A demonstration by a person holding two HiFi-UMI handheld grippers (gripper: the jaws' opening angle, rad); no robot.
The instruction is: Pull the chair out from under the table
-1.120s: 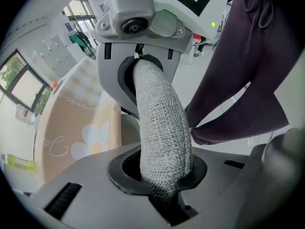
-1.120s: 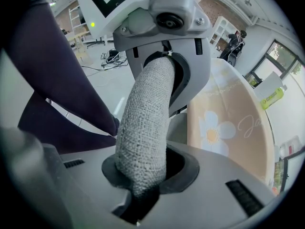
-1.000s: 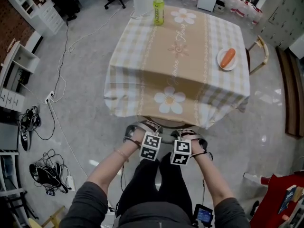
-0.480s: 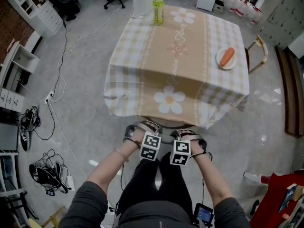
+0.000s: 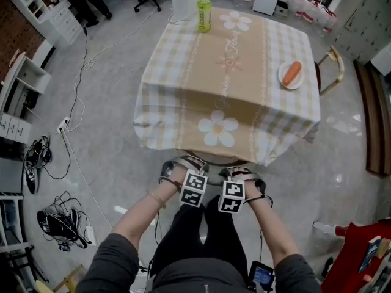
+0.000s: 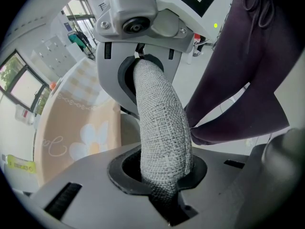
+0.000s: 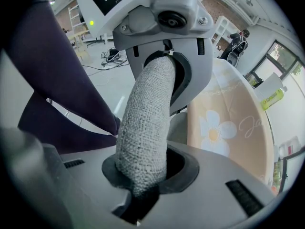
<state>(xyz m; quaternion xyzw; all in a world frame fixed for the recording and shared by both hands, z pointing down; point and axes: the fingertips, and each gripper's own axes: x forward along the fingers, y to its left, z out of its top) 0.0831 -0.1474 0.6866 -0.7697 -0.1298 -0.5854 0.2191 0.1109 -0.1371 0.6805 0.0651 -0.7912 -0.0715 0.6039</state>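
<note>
I am standing at the near edge of the table (image 5: 160, 140), looking steeply down. It is covered by a checked tablecloth (image 5: 232, 84) with a beige band and daisy prints. The chair (image 5: 206, 157) is tucked under this near edge. From the head view only the top of its back shows, just below the hanging hem of the cloth, and the seat is hidden beneath the table.

Both tools point steeply down onto that back, side by side. The left gripper (image 5: 179, 165) has its jaws clamped on the grey woven top rail (image 6: 162, 128), which fills the gap between them from one jaw to the other. The right gripper (image 5: 242, 174) is closed on the same rail a little further along, with the fabric pressed between its jaws in the same way. The two marker cubes sit close together, not touching, above my dark trousers (image 5: 201, 237).

On the far end of the table stands a yellow-green bottle (image 5: 203, 12). Near the right edge is a plate (image 5: 285, 80) with a carrot (image 5: 292, 73) lying on it. A second chair (image 5: 333, 69) stands at the right side of the table. Cables (image 5: 61, 224) lie tangled on the grey floor (image 5: 116, 157) to my left, well apart from the table.
</note>
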